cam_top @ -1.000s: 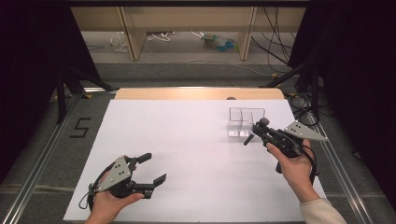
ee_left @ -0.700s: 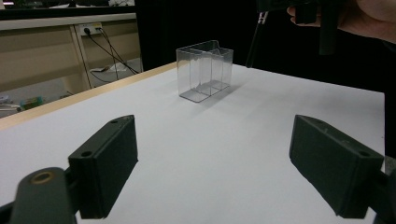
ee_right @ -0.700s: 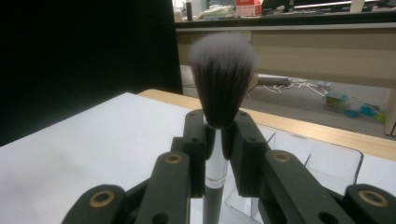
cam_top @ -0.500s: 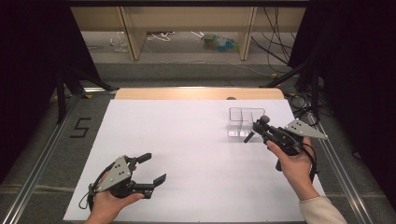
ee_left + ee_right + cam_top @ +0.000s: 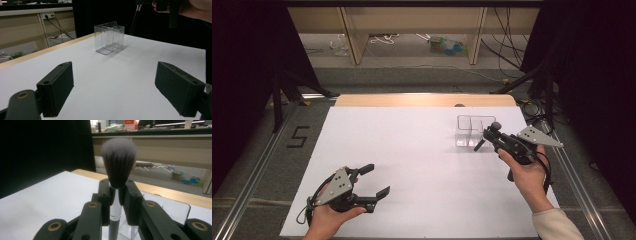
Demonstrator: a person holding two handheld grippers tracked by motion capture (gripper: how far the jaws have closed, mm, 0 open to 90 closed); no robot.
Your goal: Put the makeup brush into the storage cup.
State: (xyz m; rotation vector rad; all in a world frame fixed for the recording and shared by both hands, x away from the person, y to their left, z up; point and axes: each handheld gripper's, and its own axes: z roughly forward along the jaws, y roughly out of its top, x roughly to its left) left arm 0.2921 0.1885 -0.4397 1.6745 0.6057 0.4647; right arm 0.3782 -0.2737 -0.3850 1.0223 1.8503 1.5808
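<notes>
step: we held the makeup brush (image 5: pixel 117 170) pinched upright in our right gripper (image 5: pixel 493 134), handle just beside the clear organizer (image 5: pixel 471 131) | left gripper (image 5: pixel 372 182) spread, idle | next: we judged lowering the handle into a compartment

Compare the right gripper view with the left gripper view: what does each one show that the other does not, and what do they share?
Right gripper view: the brush seen close, its bristle head up and its silver ferrule clamped between the shut jaws of the right gripper.

Left gripper view: the left gripper with its jaws wide open and nothing between them, and the person's right hand holding the brush by its dark handle beside the box.

Both: the clear box with its dividers, standing on the white table.
</notes>
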